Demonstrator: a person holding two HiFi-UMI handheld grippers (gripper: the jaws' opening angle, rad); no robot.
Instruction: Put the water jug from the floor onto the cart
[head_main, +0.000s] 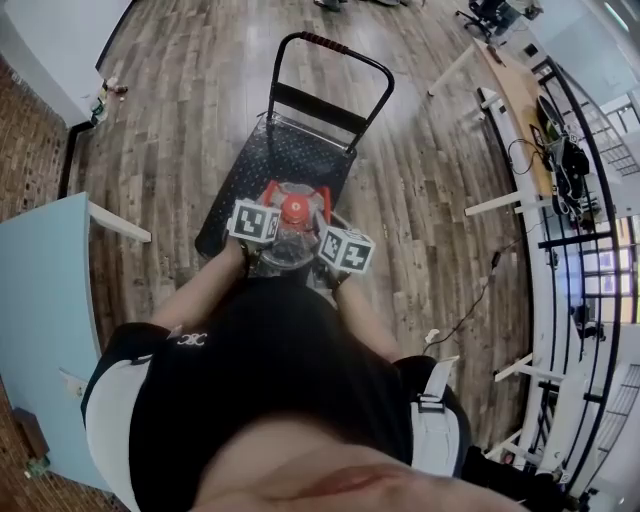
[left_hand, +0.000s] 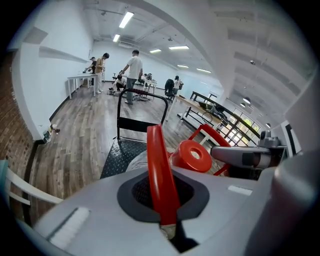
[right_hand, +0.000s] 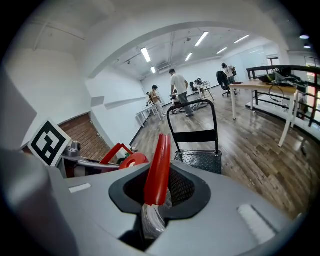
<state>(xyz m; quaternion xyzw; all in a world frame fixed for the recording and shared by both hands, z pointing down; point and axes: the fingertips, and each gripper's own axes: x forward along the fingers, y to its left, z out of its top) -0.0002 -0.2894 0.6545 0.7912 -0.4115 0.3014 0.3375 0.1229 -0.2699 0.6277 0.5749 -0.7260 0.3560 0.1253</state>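
The water jug (head_main: 290, 240) is clear plastic with a red cap (head_main: 295, 209) and red carry handles. It hangs between my two grippers, over the near end of the cart's black deck (head_main: 290, 160). My left gripper (head_main: 258, 234) is shut on one red handle (left_hand: 159, 175), with the cap (left_hand: 192, 156) just beyond it. On the other side, my right gripper (head_main: 338, 258) is shut on another red handle (right_hand: 158, 172). The cart's upright push handle (head_main: 335, 60) is at its far end. The jug's lower body is hidden under the grippers.
A light blue table (head_main: 45, 300) stands close on the left. A long desk (head_main: 520, 100) with cables and a black railing (head_main: 590, 200) run down the right. Several people (left_hand: 132, 75) stand by tables at the far end of the room.
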